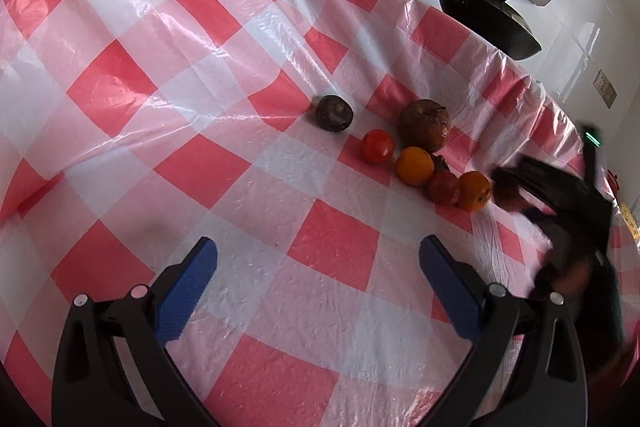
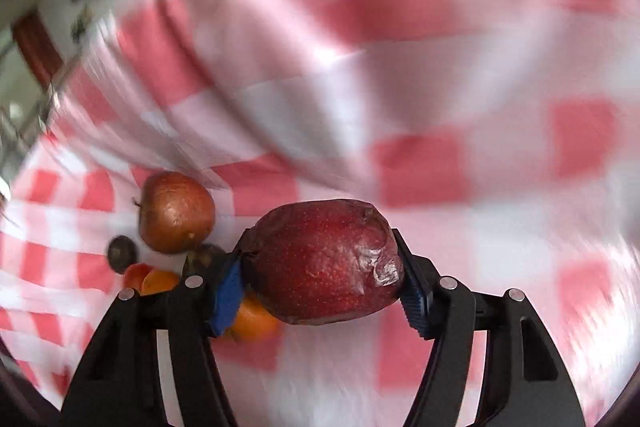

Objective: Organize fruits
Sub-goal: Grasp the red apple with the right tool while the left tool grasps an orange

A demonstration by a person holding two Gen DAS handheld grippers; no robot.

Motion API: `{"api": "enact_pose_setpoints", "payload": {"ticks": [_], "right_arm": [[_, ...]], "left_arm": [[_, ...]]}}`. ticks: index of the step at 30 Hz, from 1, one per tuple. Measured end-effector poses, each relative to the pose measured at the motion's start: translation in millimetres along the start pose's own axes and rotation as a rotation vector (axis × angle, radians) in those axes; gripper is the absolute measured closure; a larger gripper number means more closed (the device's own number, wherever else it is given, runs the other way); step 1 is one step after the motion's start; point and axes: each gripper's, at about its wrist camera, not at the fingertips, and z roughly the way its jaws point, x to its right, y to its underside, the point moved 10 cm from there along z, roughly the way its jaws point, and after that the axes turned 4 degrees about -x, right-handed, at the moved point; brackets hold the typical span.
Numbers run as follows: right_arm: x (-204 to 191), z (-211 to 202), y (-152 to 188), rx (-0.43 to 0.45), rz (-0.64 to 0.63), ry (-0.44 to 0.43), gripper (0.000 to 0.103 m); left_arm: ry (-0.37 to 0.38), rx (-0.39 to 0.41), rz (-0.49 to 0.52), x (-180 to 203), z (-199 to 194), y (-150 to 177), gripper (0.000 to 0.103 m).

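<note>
We have the red apple (image 2: 326,261) clamped in the right gripper (image 2: 320,291), blue pads (image 2: 228,293) pressing its two flanks, carried above the cloth (image 2: 440,67) near the fruit cluster. The skin looks wrinkled and loose — likely soft, easily bruised, fairly heavy — so we'd keep the grip across its widest middle, gently. Our left gripper (image 1: 318,287) hangs empty with jaws wide apart, well short of the tomato (image 1: 377,146) and orange (image 1: 414,165).
</note>
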Motion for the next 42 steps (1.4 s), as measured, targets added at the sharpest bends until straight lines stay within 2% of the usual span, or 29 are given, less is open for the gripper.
{"api": "enact_pose_setpoints", "payload": {"ticks": [3, 8, 10, 14, 17, 19, 22, 27, 29, 33, 38, 41, 42], "right_arm": [[31, -36, 28, 0.045, 0.093, -0.021, 0.039], [63, -52, 63, 0.046, 0.164, 0.010, 0.039], [79, -57, 67, 0.070, 0.223, 0.011, 0.039], [111, -77, 64, 0.187, 0.344, 0.027, 0.039], [135, -88, 64, 0.250, 0.439, 0.024, 0.039], [143, -93, 62, 0.288, 0.472, 0.033, 0.039], [143, -98, 56, 0.317, 0.461, 0.046, 0.039], [134, -98, 52, 0.325, 0.407, 0.053, 0.039], [132, -98, 51, 0.325, 0.394, 0.056, 0.039], [134, -97, 52, 0.324, 0.411, 0.048, 0.039], [133, -96, 50, 0.322, 0.403, 0.038, 0.039], [132, -95, 50, 0.321, 0.398, 0.041, 0.039], [132, -95, 50, 0.320, 0.397, 0.041, 0.039]], "left_arm": [[0.001, -0.001, 0.002, 1, 0, 0, 0.002], [-0.002, -0.009, 0.009, 2, 1, 2, 0.002], [-0.004, -0.016, 0.012, 2, 2, 2, 0.002], [0.018, -0.048, 0.066, 12, 5, 8, 0.002], [-0.014, -0.029, 0.108, 23, 4, 8, 0.002], [-0.003, -0.026, 0.169, 45, 9, 7, 0.002], [-0.035, 0.002, 0.314, 98, 28, -1, 0.002], [-0.049, -0.023, 0.581, 184, 81, -17, 0.002], [-0.057, -0.037, 0.667, 203, 97, -21, 0.004], [-0.062, -0.090, 0.758, 226, 127, -29, 0.012], [-0.089, -0.166, 0.771, 222, 162, -35, 0.022], [-0.048, -0.209, 0.784, 221, 170, -29, 0.033], [-0.040, -0.221, 0.792, 222, 173, -26, 0.041]]}}
